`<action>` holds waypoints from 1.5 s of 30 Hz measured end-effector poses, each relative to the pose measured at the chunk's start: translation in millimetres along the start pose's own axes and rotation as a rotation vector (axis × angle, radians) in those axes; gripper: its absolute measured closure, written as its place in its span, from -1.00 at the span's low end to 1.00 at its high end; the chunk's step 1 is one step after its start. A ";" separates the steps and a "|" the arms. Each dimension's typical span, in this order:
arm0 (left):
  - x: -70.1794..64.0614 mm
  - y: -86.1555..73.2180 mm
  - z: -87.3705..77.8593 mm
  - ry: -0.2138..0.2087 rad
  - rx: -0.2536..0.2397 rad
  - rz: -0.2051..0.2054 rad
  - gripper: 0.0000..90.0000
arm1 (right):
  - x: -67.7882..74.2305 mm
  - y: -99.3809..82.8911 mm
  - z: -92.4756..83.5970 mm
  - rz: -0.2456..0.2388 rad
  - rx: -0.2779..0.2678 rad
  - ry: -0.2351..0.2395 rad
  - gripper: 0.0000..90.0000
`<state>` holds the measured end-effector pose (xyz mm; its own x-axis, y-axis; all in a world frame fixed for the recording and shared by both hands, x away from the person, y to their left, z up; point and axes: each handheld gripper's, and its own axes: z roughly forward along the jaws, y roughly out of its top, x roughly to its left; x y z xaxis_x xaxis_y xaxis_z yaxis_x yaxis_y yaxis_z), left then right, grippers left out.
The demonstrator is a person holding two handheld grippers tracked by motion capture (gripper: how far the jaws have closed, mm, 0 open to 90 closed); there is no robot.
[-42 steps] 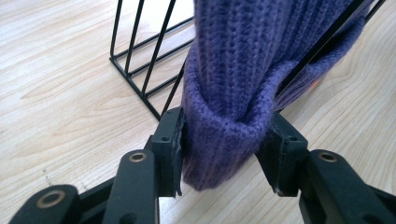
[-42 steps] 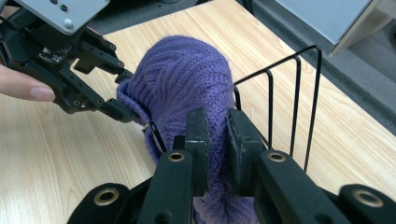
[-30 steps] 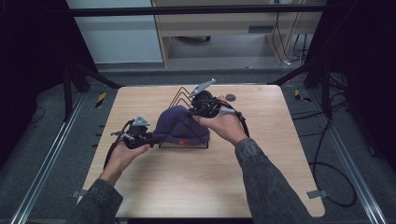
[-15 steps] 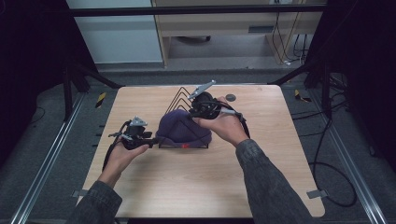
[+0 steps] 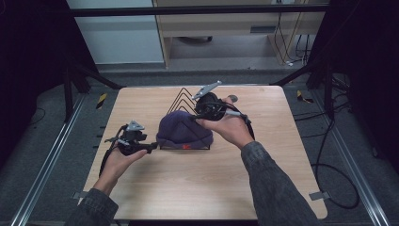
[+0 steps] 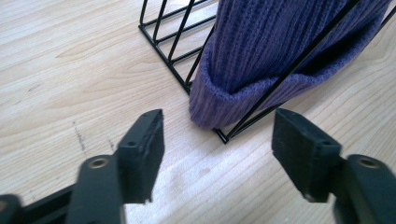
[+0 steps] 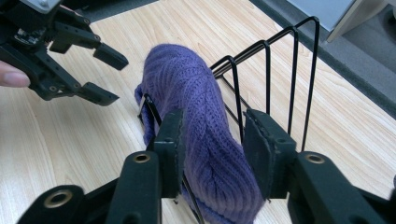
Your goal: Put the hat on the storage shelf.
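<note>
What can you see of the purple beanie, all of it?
The purple beanie is rib-knit, wool-like, with a folded cuff and a small red mark at its front edge. It sits draped over one end of the black wire rack on the table, wires running up across it. The right gripper straddles its crown, fingers just opening. The left gripper is open, just short of the cuff.

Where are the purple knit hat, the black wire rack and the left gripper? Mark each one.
purple knit hat (image 5: 181,128), high view, on the crown.
black wire rack (image 7: 293,70), right gripper view, on an upright wire loop.
left gripper (image 6: 217,154), left gripper view, midway between its open fingers.
</note>
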<state>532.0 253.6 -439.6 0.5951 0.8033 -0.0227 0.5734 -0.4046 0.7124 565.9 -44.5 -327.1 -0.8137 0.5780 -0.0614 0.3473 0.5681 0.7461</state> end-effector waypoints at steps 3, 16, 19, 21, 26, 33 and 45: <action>0.3 -3.9 -2.5 0.000 -0.004 -0.024 -0.47 | 0.2 -1.5 -1.6 0.005 -0.001 0.001 0.16; 0.4 -41.3 -11.1 0.052 0.023 -0.071 -0.82 | 0.5 -10.0 -11.5 0.021 -0.010 -0.048 -0.17; 0.5 -47.8 -14.4 0.055 0.026 -0.074 -0.85 | -0.6 -11.0 -15.0 0.029 -0.021 -0.065 -0.29; 0.9 -53.7 -15.6 0.079 0.029 -0.072 -0.85 | -0.2 -12.0 -18.3 0.039 -0.027 -0.072 -0.39; 10.5 -65.2 -15.7 0.102 0.067 -0.084 -0.87 | -1.2 -19.4 -30.5 0.070 -0.065 -0.108 -0.60; 16.8 -71.2 -10.3 0.124 0.102 -0.098 -0.89 | -3.6 -38.4 -41.4 0.118 -0.064 -0.143 -0.74; 18.4 -74.4 0.5 0.128 0.165 -0.082 -0.90 | -14.0 -64.1 -46.9 0.167 -0.072 -0.172 -0.84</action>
<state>500.5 298.3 -493.4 0.4725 0.8811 0.0214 0.7075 -0.3937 0.5868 533.2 -116.5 -343.0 -0.6546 0.7548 -0.0407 0.4309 0.4168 0.8004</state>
